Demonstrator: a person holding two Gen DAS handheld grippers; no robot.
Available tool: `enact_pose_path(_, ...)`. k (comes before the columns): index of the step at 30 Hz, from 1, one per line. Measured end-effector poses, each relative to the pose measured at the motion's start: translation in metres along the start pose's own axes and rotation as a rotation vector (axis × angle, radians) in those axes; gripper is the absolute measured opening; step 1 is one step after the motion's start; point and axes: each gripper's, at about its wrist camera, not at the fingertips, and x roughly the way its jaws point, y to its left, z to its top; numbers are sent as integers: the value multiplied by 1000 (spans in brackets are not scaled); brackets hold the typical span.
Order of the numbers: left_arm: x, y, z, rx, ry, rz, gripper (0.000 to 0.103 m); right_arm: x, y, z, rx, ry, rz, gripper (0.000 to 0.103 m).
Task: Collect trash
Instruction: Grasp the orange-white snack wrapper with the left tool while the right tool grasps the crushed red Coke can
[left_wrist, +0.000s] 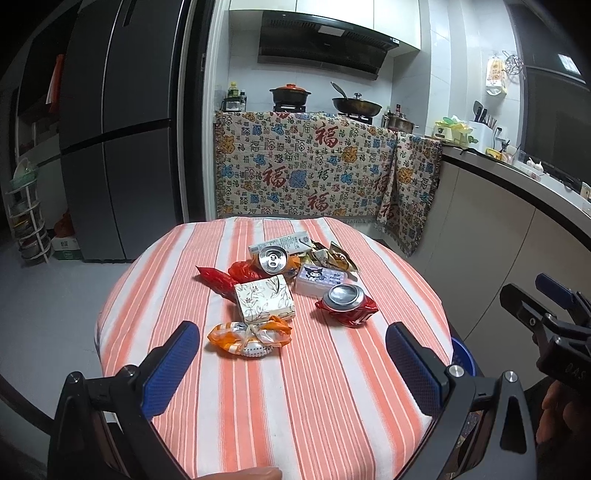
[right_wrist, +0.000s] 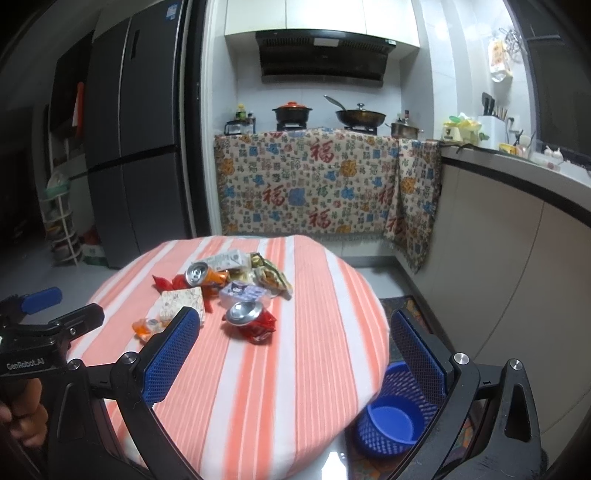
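A pile of trash lies mid-table on the striped cloth (left_wrist: 332, 406): an orange wrapper (left_wrist: 249, 338) nearest, a floral box (left_wrist: 264, 297), a crushed red can (left_wrist: 347, 301), a purple tissue pack (left_wrist: 321, 280), an orange can (left_wrist: 273, 260), a milk carton (left_wrist: 280, 242) and a red wrapper (left_wrist: 218, 278). My left gripper (left_wrist: 295, 354) hangs open above the near cloth, short of the orange wrapper, holding nothing. My right gripper (right_wrist: 295, 343) is open and empty too, above the table's right part, with the red can (right_wrist: 251, 319) ahead. A blue mesh basket (right_wrist: 391, 417) stands on the floor beside the table's right edge.
A grey fridge (left_wrist: 122, 129) stands at the back left beside a white rack (left_wrist: 29, 221). A patterned cloth (left_wrist: 314, 170) drapes the stove counter behind the table. A counter (right_wrist: 517, 229) runs along the right. A hand (right_wrist: 22, 413) holds the left gripper's handle.
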Motion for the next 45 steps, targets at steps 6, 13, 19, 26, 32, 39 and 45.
enact_pose_path(6,15,9,-8,18,27,-40,103,12,-1,-9,0,23,17,103)
enact_pose_path(13,42,22,-21,34,92,-51,103,42,-4,-32,11,99,61,103)
enact_pose_path(19,77,38,-13,129,152,-108,103,77,-2,-66,1,221,95,103)
enact_pose_path(26,134,51,-5,317,231,-138,103,99,1,-99,-4,343,122,103)
enact_pose_path(32,182,64,-6,359,310,-219,103,104,-5,-105,2,360,96,103)
enact_pose_path(39,205,66,-26,345,494,-384,101,104,-7,-107,-10,360,86,103)
enact_pose_path(45,182,61,-39,314,504,-436,83,116,-16,-103,2,375,102,103)
